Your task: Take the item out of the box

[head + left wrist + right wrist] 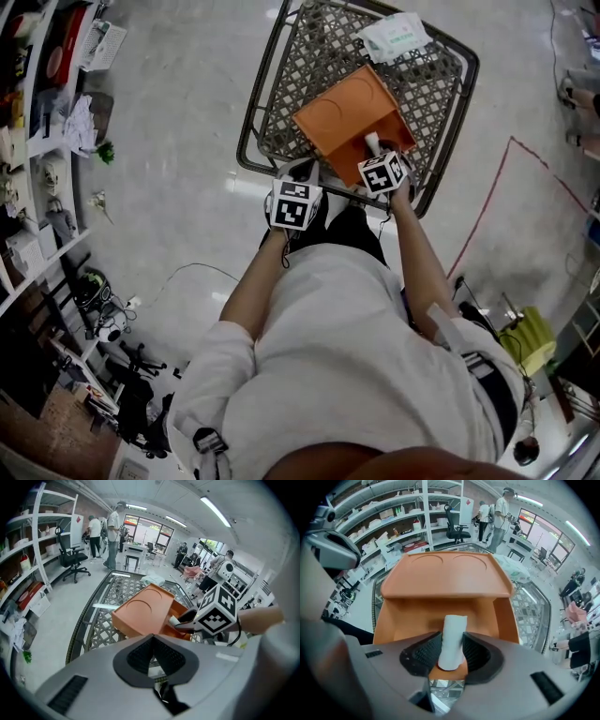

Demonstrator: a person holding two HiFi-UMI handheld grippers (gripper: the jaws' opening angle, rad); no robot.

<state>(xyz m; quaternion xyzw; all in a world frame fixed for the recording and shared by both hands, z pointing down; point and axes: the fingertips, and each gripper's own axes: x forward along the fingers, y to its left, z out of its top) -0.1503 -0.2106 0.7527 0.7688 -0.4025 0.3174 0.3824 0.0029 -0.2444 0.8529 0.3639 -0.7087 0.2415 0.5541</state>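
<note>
A small white roll (pixel 452 639) stands upright at the near edge of an open orange box (pixel 339 116), its lower end low against the box's front wall and its upper end rising over the box's inside. The right gripper (pixel 451 642) points steeply down over it, and its two dark ribbed pads (pixel 423 652) sit against the roll's left and right sides, holding it between them. The box's lid (pixel 446 576), stamped with two shallow circles, is tilted up on the far side. The box rests on a metal table (pixel 281 58) with a lattice top and a dark rounded rim. A white plastic packet (pixel 395 36) lies on the lattice near the far edge, apart from the box. The left gripper (pixel 153 637) hangs at the table's near rim, just beside the right one, its jaws pressed together with nothing between them. The person (pixel 347 356), in a pale shirt, stands against the near rim. The floor (pixel 178 131) is pale and glossy, with a red line (pixel 487 202) marked on it to the right of the table. Shelves (pixel 37 141) crowded with small goods line the left wall. An office chair (pixel 70 557) and several standing people show farther back.
</note>
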